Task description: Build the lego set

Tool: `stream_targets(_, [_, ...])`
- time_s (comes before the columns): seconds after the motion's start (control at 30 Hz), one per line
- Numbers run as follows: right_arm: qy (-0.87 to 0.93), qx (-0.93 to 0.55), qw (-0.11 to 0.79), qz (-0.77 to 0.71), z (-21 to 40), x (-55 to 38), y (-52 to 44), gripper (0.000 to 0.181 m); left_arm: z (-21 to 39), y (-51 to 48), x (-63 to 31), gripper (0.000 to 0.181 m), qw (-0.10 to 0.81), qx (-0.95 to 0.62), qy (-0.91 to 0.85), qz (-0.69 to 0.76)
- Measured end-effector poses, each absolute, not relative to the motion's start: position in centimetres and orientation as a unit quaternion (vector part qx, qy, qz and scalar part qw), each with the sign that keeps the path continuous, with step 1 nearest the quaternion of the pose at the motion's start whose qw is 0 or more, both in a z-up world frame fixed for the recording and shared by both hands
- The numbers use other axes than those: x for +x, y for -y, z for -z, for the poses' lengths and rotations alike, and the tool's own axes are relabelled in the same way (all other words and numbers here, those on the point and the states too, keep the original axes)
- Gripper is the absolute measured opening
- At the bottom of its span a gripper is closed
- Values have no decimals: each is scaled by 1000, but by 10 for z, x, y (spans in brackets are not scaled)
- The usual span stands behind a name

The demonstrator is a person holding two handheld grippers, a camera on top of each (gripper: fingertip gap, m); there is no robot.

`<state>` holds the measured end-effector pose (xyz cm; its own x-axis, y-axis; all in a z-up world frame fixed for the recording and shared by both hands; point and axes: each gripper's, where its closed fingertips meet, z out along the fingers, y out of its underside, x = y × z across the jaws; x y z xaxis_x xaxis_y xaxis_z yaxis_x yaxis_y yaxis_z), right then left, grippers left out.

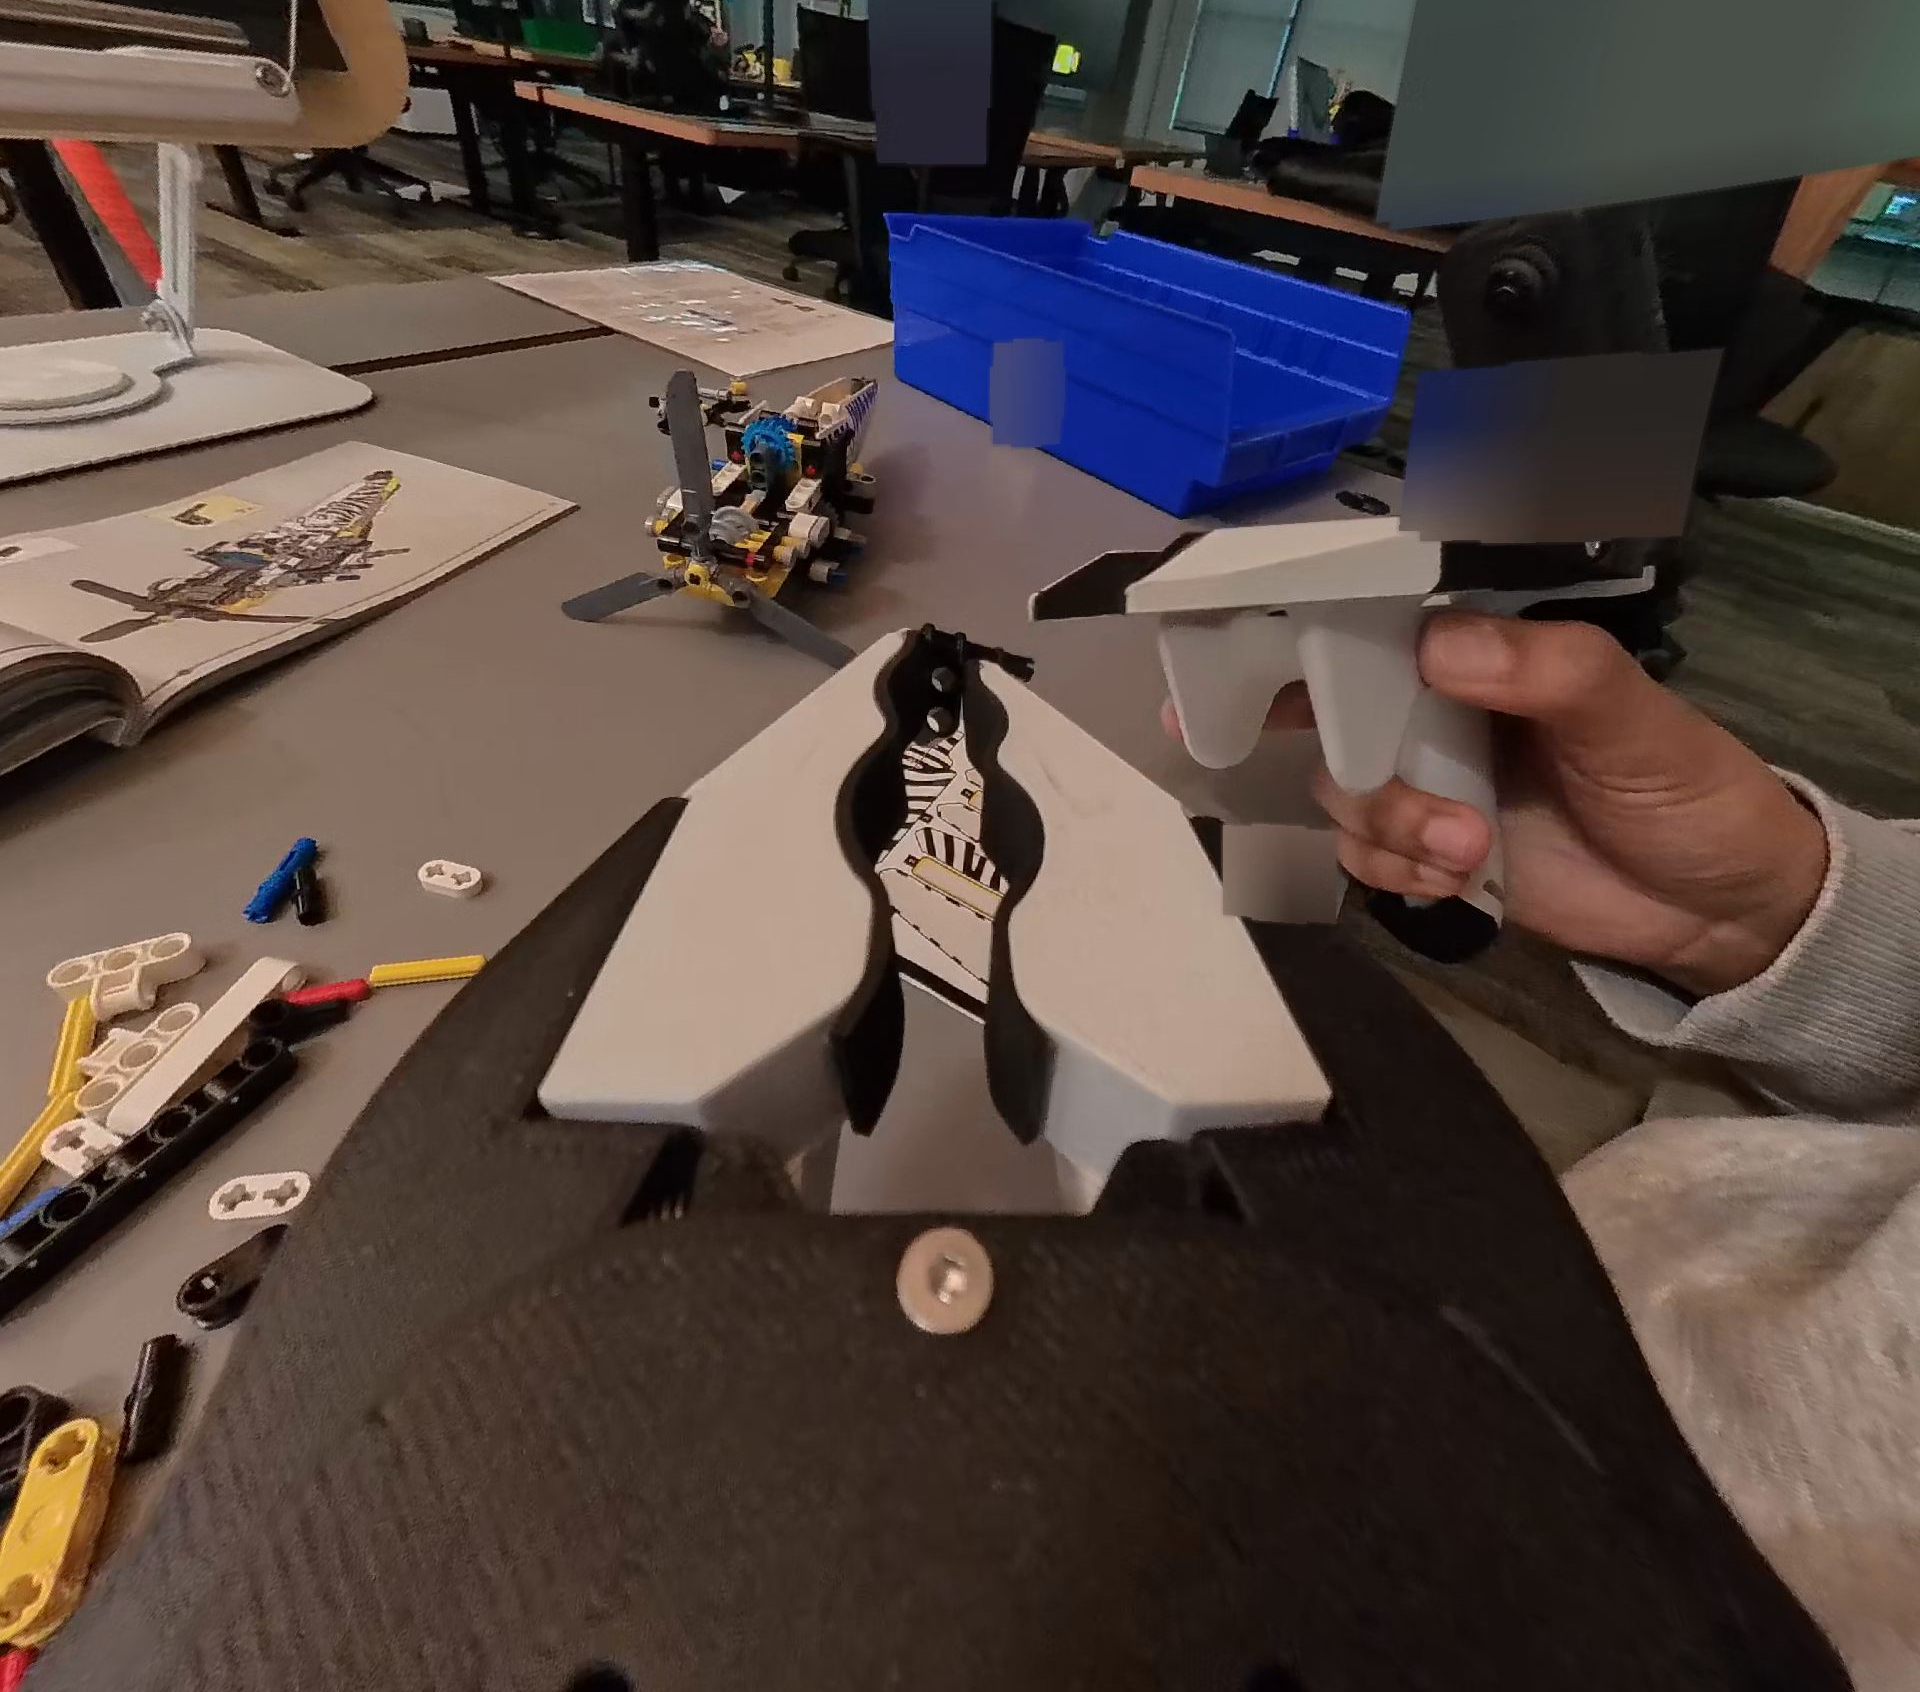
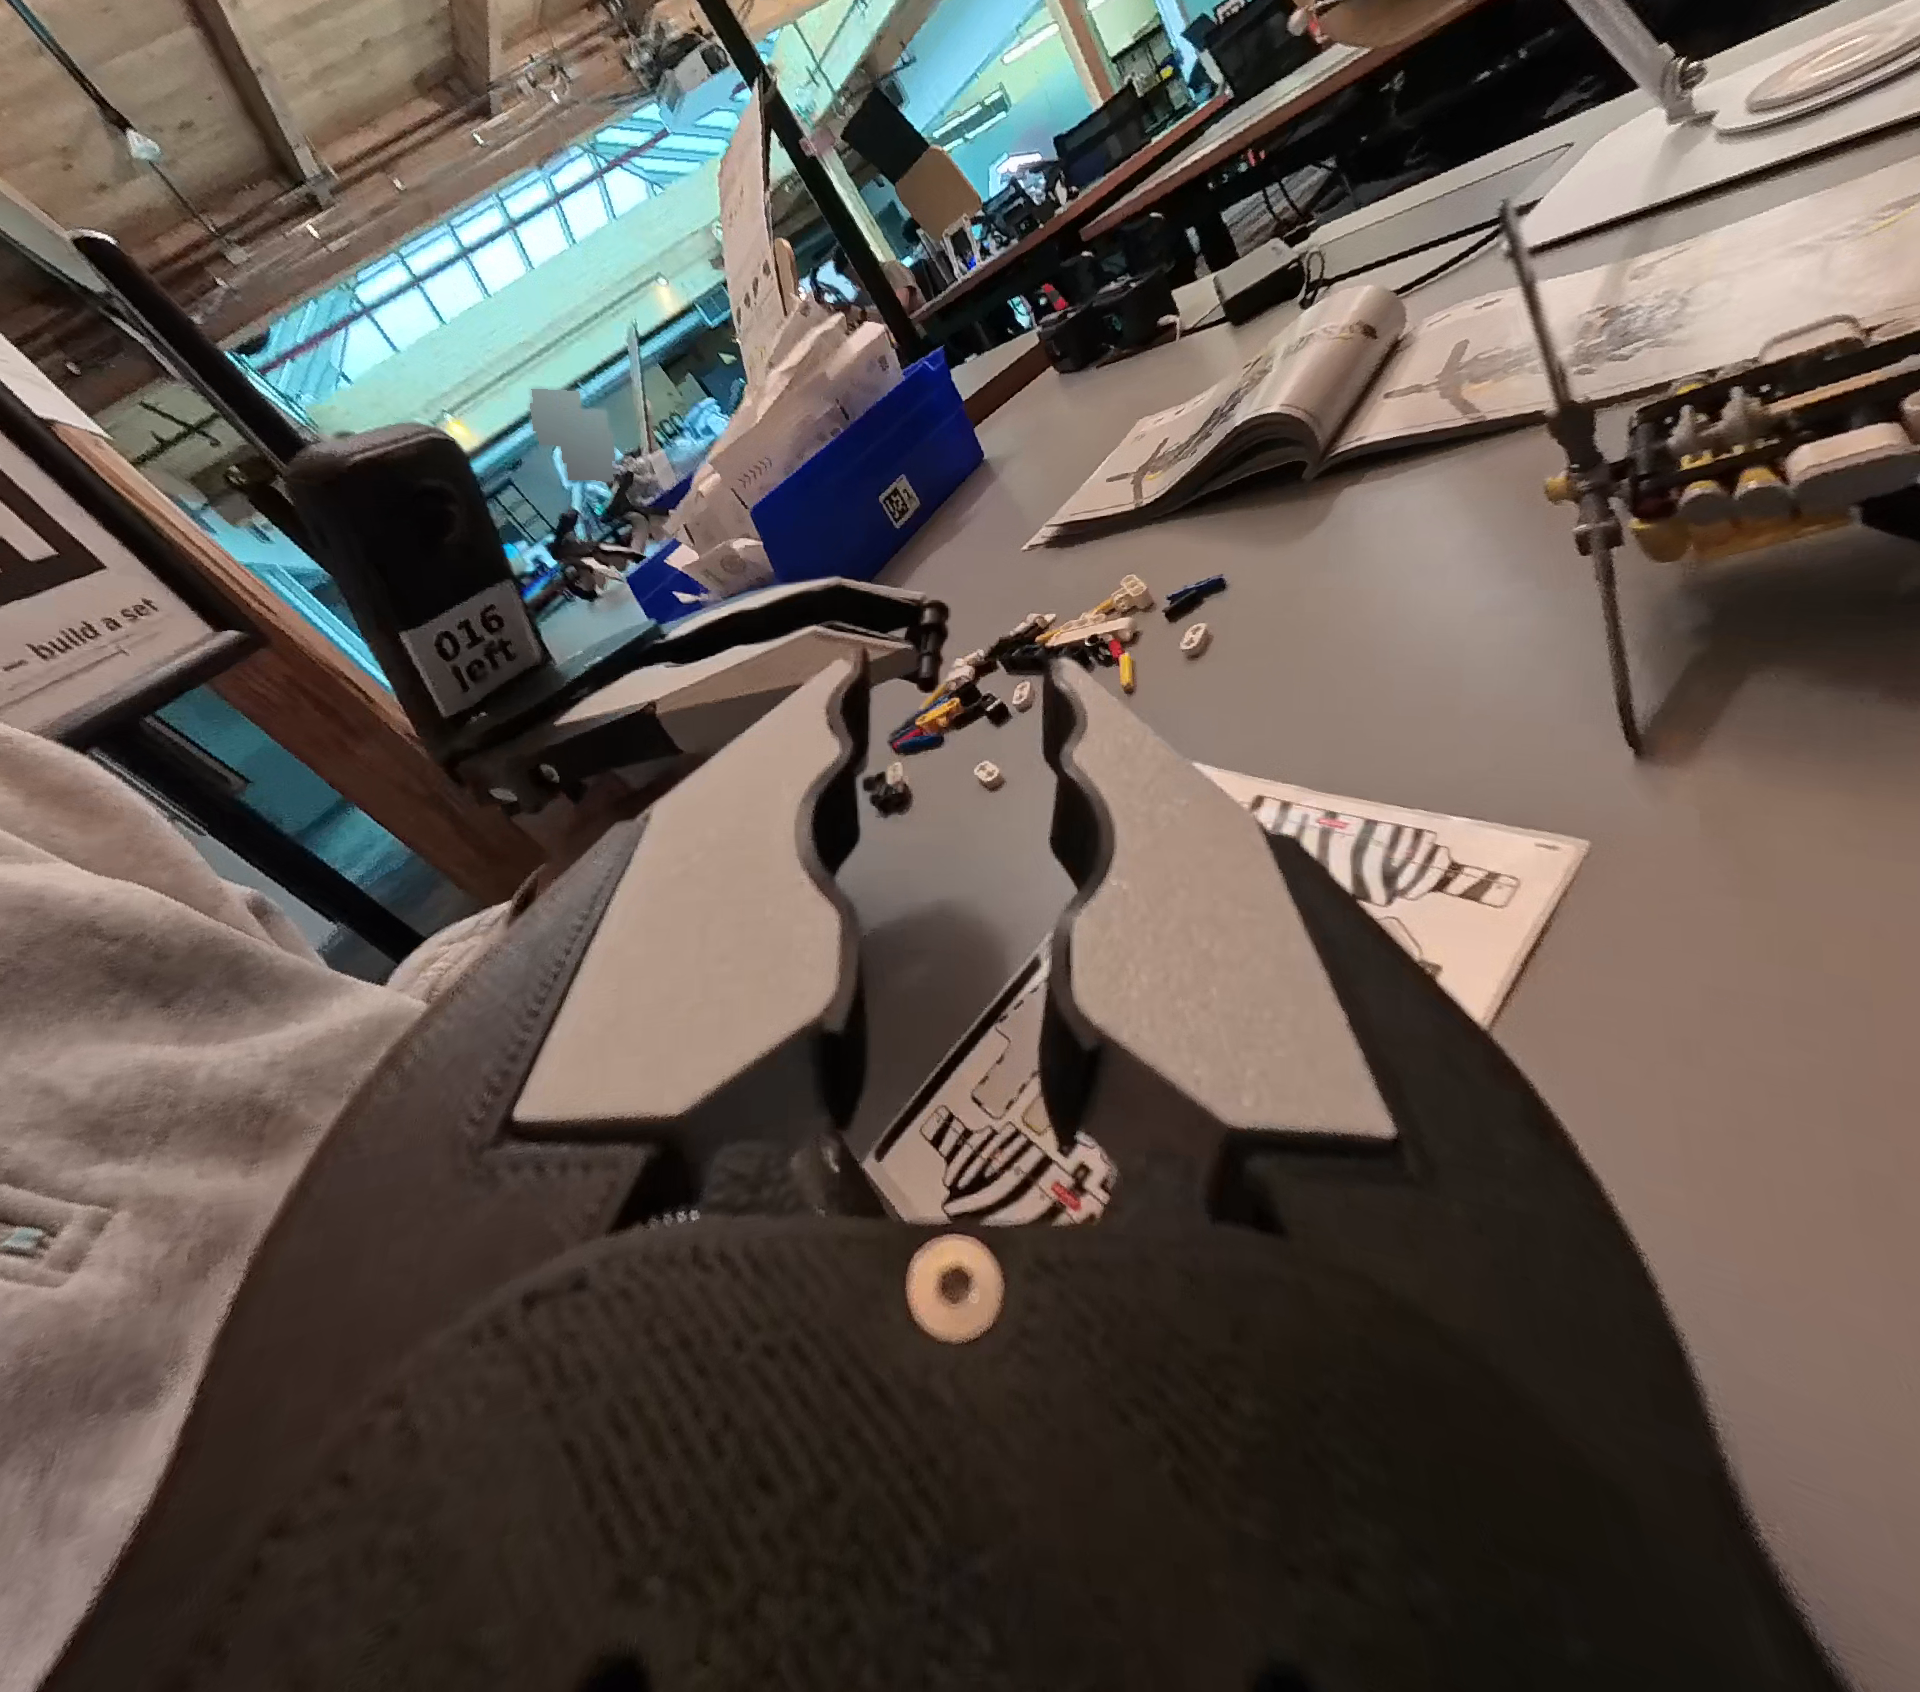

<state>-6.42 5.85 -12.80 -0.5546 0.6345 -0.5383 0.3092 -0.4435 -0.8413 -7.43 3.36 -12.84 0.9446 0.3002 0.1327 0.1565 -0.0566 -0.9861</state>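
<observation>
While the left hand-held gripper [image 1: 961, 655] hovers above the grey tabletop [image 1: 499, 707], its grey fingers with wavy black inner pads are drawn narrow, pinching a small black lego connector piece [image 1: 951, 671] with pins at the very tips; beneath it lies a white sticker sheet with black zebra stripes [image 1: 935, 832], seen through the slot between the fingers. At two o'clock from those tips, a person's hand [image 1: 1538, 769] grips the white handle of the right hand-held gripper [image 2: 956, 686], whose jaws stand wide apart with nothing between them; in the right wrist view its tips point toward the scatter of loose lego pieces in yellow, white, black, blue and red [image 2: 1049, 655]. The half-built lego plane with a grey three-blade propeller, yellow and black frame and blue gear [image 1: 748, 499] rests on the tabletop at eleven o'clock from the left tips, well apart from them; an open instruction booklet with a printed plane picture [image 1: 260, 572] lies at nine o'clock of the model; a blue plastic bin [image 1: 1143, 354] sits at two o'clock of it, near the far edge; a flat white monitor base [image 1: 156, 395] stands at the far left. Another blue bin stuffed with white paper packets [image 2: 862, 458] shows in the right wrist view beyond the loose pieces.
</observation>
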Motion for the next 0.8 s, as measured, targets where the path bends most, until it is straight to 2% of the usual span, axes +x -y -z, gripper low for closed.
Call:
stream_targets(0.2, [487,-461,51,-740,128,-64,-52,40,128,-37,-66,4,667,-732,125,-66])
stream_targets(0.4, [499,-459,19,-735,133,-60,-45,40,129,-46,-47,4,657,-746,53,-102])
stream_targets(0.47, [500,-462,5,-733,135,-59,-42,34,132,-49,-44,4,647,-752,35,-122])
stream_targets(0.57, [498,-451,-15,-741,133,-55,-41,13,135,-51,-42,4,635,-757,13,-156])
stream_targets(0.8, [521,-443,6,-730,132,-50,-44,4,132,-50,-38,11,646,-753,21,-122])
